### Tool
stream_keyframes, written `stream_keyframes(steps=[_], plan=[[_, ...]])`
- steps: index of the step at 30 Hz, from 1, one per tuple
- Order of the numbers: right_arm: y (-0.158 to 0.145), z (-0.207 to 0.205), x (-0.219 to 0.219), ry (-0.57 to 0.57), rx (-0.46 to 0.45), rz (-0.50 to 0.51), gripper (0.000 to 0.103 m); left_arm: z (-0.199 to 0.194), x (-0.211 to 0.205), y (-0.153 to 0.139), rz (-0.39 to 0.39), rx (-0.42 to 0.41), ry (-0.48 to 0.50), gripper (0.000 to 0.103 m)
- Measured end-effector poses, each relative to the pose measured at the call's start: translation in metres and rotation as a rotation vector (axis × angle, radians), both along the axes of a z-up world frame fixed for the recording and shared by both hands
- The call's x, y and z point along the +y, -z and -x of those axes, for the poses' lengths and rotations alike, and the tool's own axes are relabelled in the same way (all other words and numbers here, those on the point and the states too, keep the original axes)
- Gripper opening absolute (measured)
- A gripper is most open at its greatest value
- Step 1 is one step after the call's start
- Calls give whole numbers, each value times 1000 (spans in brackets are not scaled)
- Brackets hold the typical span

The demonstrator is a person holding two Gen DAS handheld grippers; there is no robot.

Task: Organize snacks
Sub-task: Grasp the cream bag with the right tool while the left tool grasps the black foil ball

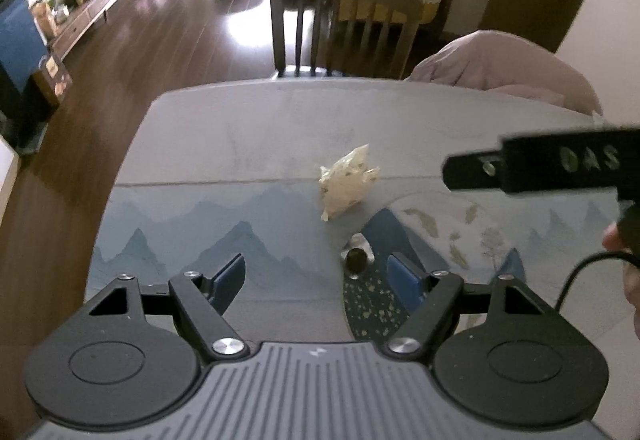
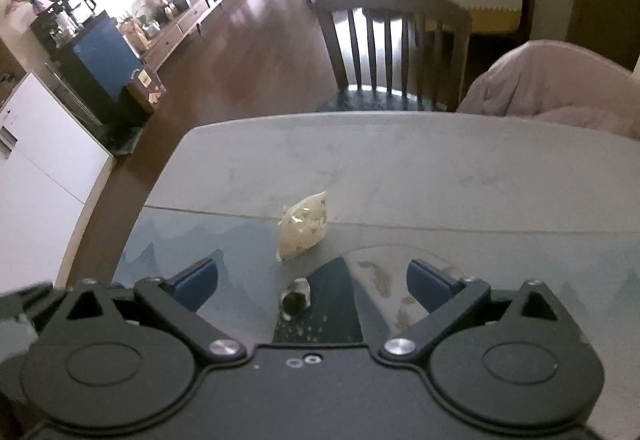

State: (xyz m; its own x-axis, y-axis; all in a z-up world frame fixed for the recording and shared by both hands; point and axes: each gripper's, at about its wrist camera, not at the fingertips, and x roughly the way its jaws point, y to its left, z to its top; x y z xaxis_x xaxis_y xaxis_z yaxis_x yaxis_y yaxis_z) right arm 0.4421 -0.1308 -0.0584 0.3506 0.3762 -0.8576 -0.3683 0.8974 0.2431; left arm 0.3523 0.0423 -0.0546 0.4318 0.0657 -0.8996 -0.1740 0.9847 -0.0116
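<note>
A pale yellow snack packet lies on the grey table, at the far edge of the printed mat. Closer to me sits a small dark snack in a clear wrapper. My left gripper hovers above the mat, open, with nothing between its blue pads; the small snack lies just ahead of its right pad. The right gripper's arm juts in from the right. In the right wrist view the right gripper is open and empty, the small dark snack lies between and under its fingers, and the yellow packet is beyond.
A mat printed with blue mountains covers the near part of the table. A slatted wooden chair stands at the far edge, a pinkish cloth drapes at the far right. Wooden floor drops off on the left.
</note>
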Motion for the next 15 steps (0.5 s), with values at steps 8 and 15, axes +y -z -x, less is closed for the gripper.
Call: stream_keyframes(steps=[8, 15], plan=[[59, -48, 37, -51, 91, 38, 97, -26, 4, 40, 15, 70, -2, 78], [104, -77, 68, -74, 172, 35, 85, -38, 11, 59, 8, 107, 3, 78]])
